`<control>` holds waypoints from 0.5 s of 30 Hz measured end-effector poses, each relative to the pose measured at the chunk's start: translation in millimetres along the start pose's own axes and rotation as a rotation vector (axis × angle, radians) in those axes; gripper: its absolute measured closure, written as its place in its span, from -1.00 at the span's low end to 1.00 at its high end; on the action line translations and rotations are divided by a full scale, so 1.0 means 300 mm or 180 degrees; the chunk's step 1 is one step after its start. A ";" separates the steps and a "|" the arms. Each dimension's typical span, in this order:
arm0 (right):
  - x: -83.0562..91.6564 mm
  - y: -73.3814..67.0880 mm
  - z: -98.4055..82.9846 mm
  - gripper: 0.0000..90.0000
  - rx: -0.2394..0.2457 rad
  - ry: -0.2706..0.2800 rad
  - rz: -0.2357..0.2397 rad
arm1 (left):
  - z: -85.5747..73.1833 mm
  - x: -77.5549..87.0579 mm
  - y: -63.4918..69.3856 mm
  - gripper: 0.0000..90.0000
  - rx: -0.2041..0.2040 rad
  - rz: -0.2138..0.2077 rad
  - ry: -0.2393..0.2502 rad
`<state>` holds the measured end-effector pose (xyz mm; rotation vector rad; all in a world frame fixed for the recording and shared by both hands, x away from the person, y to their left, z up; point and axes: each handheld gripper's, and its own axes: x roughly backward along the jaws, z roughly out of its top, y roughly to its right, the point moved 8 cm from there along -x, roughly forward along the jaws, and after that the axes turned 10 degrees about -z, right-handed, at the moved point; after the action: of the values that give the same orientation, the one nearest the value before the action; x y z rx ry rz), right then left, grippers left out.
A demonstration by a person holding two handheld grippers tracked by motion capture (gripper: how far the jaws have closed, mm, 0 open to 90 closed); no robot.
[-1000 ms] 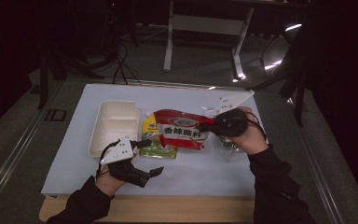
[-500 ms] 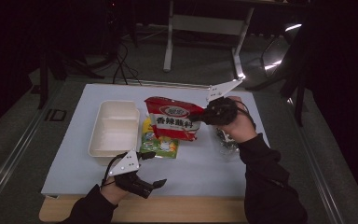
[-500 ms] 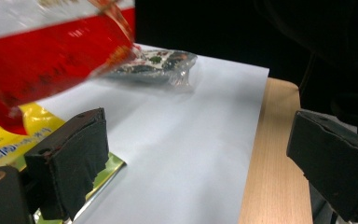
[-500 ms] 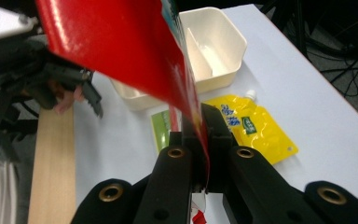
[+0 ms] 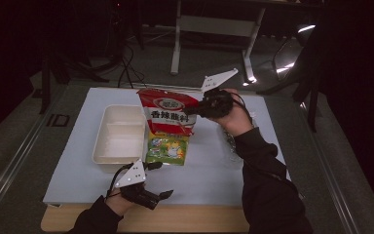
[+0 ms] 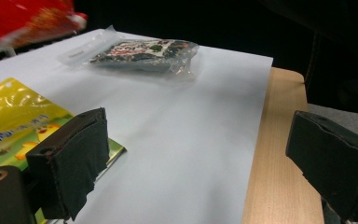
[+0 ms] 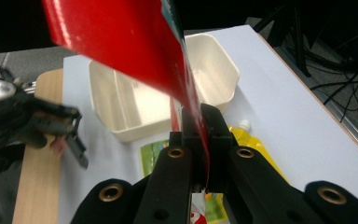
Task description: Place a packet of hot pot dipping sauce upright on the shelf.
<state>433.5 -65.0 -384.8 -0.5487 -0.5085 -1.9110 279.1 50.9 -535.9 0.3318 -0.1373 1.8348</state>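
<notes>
Red snack bag hangs clenched in my right gripper above the white tray, my left gripper released nearby.

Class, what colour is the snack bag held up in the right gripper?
Red snack bag, with a white band of lettering; the high view shows it best.
</notes>
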 end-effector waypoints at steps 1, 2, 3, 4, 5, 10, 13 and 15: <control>-0.009 0.003 0.008 1.00 0.0004 0.0016 -0.0003 | -0.006 -0.004 0.002 -0.85 -0.0007 -0.0009 -0.0019; -0.018 0.005 0.016 1.00 -0.0012 0.0013 -0.0013 | -0.009 -0.006 0.003 -0.85 -0.0012 -0.0016 -0.0031; -0.024 0.007 0.021 1.00 -0.0009 0.0014 -0.0010 | -0.013 -0.009 0.005 -0.85 -0.0002 -0.0024 -0.0034; -0.032 0.009 0.029 1.00 -0.0006 0.0025 -0.0010 | -0.016 -0.011 0.007 -0.85 -0.0007 -0.0033 -0.0041; -0.040 0.012 0.036 1.00 0.0009 0.0030 -0.0026 | -0.019 -0.014 0.009 -0.85 -0.0006 -0.0046 -0.0048; -0.082 0.022 0.069 1.00 -0.0018 0.0103 -0.0010 | -0.035 -0.020 0.015 -0.85 -0.0005 -0.0059 -0.0081; -0.108 0.030 0.086 1.00 -0.0031 0.0149 -0.0021 | -0.040 -0.018 0.012 -0.85 0.0001 -0.0055 -0.0082; -0.127 0.036 0.097 1.00 -0.0036 0.0198 -0.0014 | -0.042 -0.016 0.011 -0.85 0.0026 -0.0047 -0.0072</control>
<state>461.4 -24.5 -382.4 -0.4940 -0.4593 -1.9301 275.3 48.9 -548.9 0.3583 -0.1427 1.8178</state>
